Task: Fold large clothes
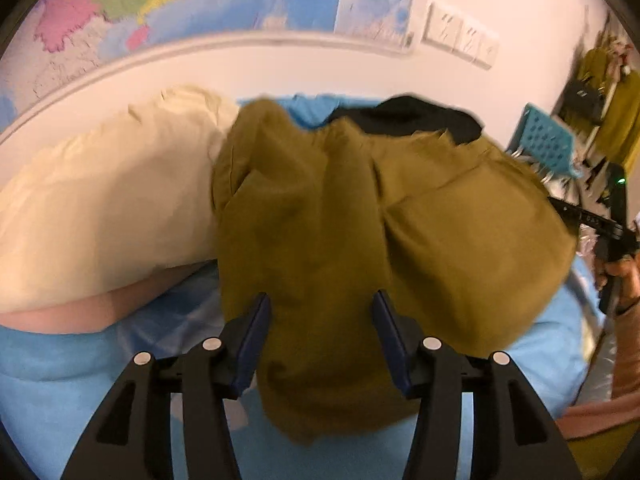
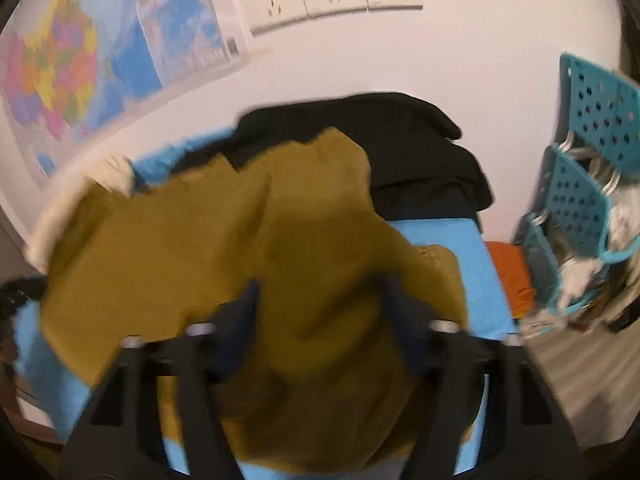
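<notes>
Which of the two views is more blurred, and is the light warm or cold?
Right wrist view: stronger motion blur; the right gripper and olive garment smear. Left wrist view: sharper; the left gripper has crisp edges, the wall map is soft. Both: warm, dim light, fisheye bending at the rim.

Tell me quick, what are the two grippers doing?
Left gripper: open, over the olive garment.
Right gripper: olive garment between its fingers; too blurred to tell a grip.
</notes>
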Tool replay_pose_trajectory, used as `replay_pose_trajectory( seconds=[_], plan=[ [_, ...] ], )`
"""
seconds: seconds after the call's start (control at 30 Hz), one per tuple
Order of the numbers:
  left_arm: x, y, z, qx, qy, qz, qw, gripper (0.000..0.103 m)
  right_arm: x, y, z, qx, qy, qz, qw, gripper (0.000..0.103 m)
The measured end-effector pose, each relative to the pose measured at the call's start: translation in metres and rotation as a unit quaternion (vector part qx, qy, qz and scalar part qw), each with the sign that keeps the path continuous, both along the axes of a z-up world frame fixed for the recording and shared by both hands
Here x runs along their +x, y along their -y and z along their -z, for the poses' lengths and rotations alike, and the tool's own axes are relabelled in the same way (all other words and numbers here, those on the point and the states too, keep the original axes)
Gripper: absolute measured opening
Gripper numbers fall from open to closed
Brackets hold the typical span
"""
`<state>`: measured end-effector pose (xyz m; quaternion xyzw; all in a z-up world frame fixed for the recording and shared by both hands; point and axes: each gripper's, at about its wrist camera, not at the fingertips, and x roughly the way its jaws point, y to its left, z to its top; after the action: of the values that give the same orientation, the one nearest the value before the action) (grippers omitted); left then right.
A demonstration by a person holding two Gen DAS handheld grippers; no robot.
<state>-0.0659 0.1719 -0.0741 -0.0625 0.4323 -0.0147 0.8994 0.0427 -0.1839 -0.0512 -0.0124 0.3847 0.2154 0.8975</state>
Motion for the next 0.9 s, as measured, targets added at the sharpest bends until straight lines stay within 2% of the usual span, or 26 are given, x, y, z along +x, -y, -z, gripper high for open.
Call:
replay_pose_trajectory(
  seconds=[0.07, 0.1, 0.17, 0.2, 0.27, 0.33, 0.37, 0.43, 0.5, 0.67, 0.73, 0.8, 0.83, 0.9],
  plan=[
    [0.008, -0.002, 0.005, 0.003, -0.004, -0.007, 1.0000, 0.048, 0.006, -0.001, 0.002, 0.003, -0.005, -0.009, 1.000, 0.018],
    [0.012, -0.002, 0.006, 0.009, -0.004, -0.011, 0.9999, 0.045, 0.009, 0.000, 0.001, 0.006, -0.006, -0.007, 1.000, 0.003],
    [0.017, 0.000, 0.007, 0.019, -0.007, -0.015, 0.9997, 0.045, 0.015, 0.002, 0.000, -0.040, 0.012, 0.035, 0.999, 0.003],
    [0.019, 0.001, 0.007, 0.025, -0.010, -0.017, 0.9995, 0.045, 0.019, 0.009, 0.003, -0.006, -0.008, 0.034, 0.999, 0.003],
    [0.017, 0.006, 0.005, 0.039, -0.006, -0.017, 0.9991, 0.045, 0.021, 0.016, 0.005, 0.022, -0.026, 0.040, 0.999, 0.004],
    [0.016, 0.009, 0.001, 0.045, 0.000, -0.021, 0.9988, 0.046, 0.014, 0.020, -0.001, 0.036, -0.016, 0.040, 0.998, 0.014],
    [0.015, 0.011, -0.002, 0.049, 0.003, -0.023, 0.9985, 0.048, 0.010, 0.023, -0.006, 0.043, -0.011, 0.045, 0.998, 0.020],
    [0.013, 0.015, -0.007, 0.062, 0.010, -0.027, 0.9976, 0.052, -0.002, 0.026, -0.019, 0.074, 0.009, 0.047, 0.996, 0.050],
    [0.012, 0.019, -0.010, 0.068, 0.017, -0.024, 0.9972, 0.053, -0.010, 0.018, -0.031, 0.087, 0.027, 0.030, 0.995, 0.056],
    [0.015, 0.035, -0.013, 0.075, 0.026, 0.004, 0.9968, 0.055, -0.022, -0.032, -0.041, 0.065, 0.036, -0.056, 0.996, 0.056],
    [0.020, 0.037, -0.007, 0.076, 0.018, 0.006, 0.9969, 0.055, -0.019, -0.053, -0.031, 0.044, 0.023, -0.085, 0.995, 0.054],
    [0.027, 0.036, 0.000, 0.072, 0.005, 0.005, 0.9973, 0.055, -0.009, -0.067, -0.015, 0.030, -0.002, -0.093, 0.995, 0.052],
    [0.032, 0.034, 0.006, 0.070, -0.005, 0.002, 0.9976, 0.055, -0.004, -0.071, -0.007, 0.026, -0.013, -0.095, 0.995, 0.046],
    [0.037, 0.032, 0.012, 0.069, -0.011, -0.002, 0.9975, 0.055, 0.009, -0.080, 0.011, 0.011, -0.029, -0.086, 0.996, 0.043]
  ],
)
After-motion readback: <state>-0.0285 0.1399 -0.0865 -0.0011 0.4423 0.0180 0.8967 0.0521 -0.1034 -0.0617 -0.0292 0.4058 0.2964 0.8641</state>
